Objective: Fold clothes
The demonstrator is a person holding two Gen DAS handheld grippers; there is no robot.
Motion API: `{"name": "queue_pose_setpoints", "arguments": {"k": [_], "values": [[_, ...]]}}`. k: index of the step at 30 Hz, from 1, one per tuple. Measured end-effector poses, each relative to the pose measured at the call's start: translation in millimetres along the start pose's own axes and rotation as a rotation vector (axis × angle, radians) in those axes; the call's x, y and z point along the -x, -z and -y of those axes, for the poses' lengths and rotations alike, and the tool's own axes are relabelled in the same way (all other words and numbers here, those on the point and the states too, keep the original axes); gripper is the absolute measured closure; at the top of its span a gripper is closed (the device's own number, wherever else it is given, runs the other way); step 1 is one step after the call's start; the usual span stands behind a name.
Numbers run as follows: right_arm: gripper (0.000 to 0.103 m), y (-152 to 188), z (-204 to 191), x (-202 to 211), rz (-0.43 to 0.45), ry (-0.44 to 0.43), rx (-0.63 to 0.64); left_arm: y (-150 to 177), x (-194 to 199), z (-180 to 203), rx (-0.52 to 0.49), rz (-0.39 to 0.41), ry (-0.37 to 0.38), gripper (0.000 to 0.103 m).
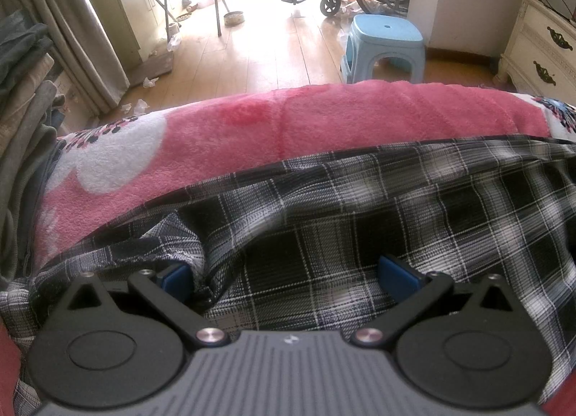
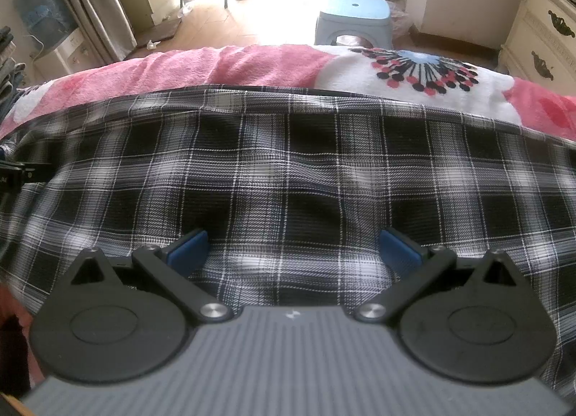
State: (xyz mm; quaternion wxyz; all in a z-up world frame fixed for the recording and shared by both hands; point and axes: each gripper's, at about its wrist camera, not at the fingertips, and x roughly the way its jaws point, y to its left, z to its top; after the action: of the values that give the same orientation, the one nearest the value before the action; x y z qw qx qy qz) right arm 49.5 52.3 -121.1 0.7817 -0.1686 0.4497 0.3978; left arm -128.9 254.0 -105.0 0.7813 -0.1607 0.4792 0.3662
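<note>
Stool (image 1: 383, 47) and dresser (image 1: 540, 52) beyond plaid garment (image 2: 288, 171).

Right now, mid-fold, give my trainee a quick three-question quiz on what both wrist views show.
1. True or false: the left hand-held gripper is clamped shut on the plaid shirt.
2. What does the plaid shirt lie on? A) bare wooden floor B) pink blanket C) blue stool
3. Fill in: in the right wrist view, the right hand-held gripper has its jaws ____ over the shirt.

Key: 1 false, its jaws are spread, though bunched cloth sits by one finger. 2 B. 3 open.
</note>
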Motion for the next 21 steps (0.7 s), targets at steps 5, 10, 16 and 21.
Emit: {"name": "queue_pose_setpoints", "arguments": {"k": [5,10,16,21], "values": [[0.001,0.3,-0.1,0.3,0.002,0.001,0.001,0.3,0.2,0.2,-0.001,0.001,-0.002,0.000],[0.001,0.6,-1.4,0.3,0.005,0.005,0.002,0.6,-0.5,1.1,-0.001,0.003,-0.005,0.000],[0.001,1.0,-1.5,0.3,0.010,0.009,0.006,1.3,-0.4,1.5,-0.001,0.005,-0.006,0.000],[0.001,1.6,-1.8,0.8,0.013,0.010,0.008,1.1,-0.9,1.0,-0.001,0.006,-0.006,0.000]]}}
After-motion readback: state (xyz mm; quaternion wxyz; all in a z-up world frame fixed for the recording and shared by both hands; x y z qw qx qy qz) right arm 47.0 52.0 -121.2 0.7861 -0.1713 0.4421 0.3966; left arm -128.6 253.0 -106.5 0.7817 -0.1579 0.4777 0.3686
